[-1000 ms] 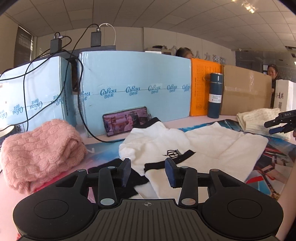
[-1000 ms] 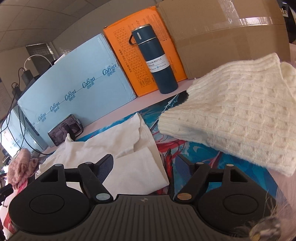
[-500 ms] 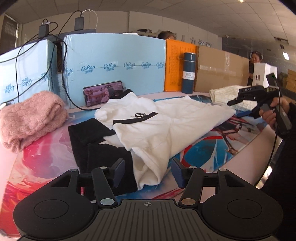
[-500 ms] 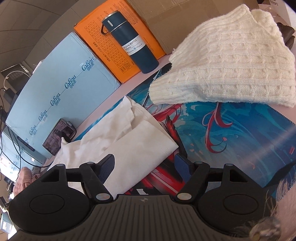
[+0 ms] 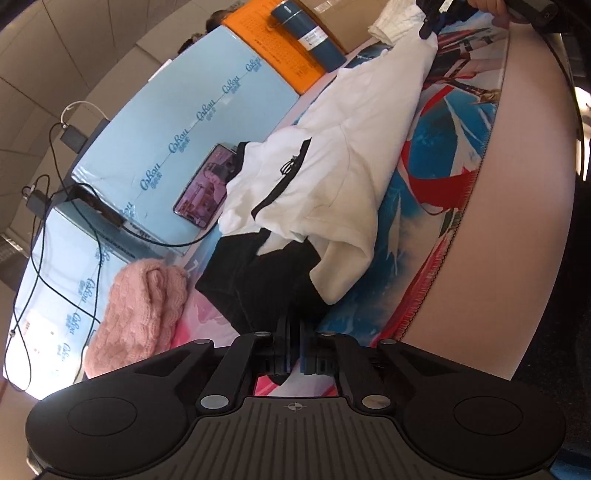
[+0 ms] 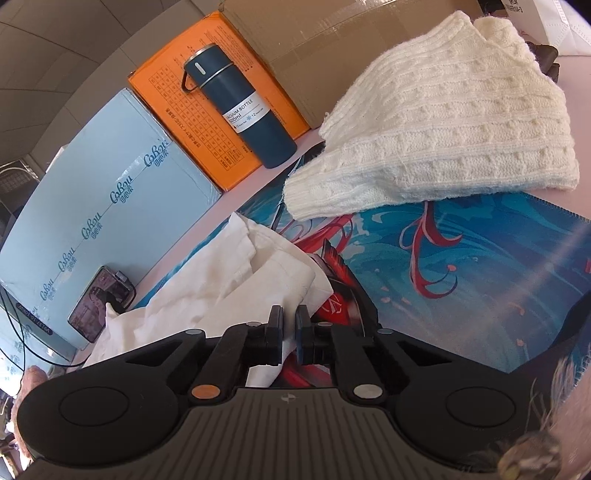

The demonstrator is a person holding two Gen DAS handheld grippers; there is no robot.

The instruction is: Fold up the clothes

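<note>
Now your left hand-held gripper [image 5: 291, 325] has its jaws drawn together on the black part of the white-and-black garment [image 5: 332, 155], pinching the dark fabric close to the near edge of the counter [image 5: 524, 206]. Your right hand-held gripper [image 6: 289, 318] likewise stands closed, with a white corner of the same garment [image 6: 236, 295] caught between its pads. From the left wrist view, the garment stretches lengthwise across the printed mat [image 5: 454, 155] that covers the counter, its white body toward the far end, where your right hand-held gripper [image 5: 430, 26] meets it, and its black portion at the near end. A folded cream knitted sweater [image 6: 443, 122] lies on the mat's far edge, beside the white corner but apart from it. A pink knitted sweater [image 5: 136, 310] rests at the opposite end, just beside the black fabric. Along the back edge stand light-blue boxes [image 5: 199, 122], an orange box [image 6: 192, 122] and a dark-blue vacuum bottle [image 6: 243, 122]; a phone [image 5: 207, 192] leans against a blue box.
</note>
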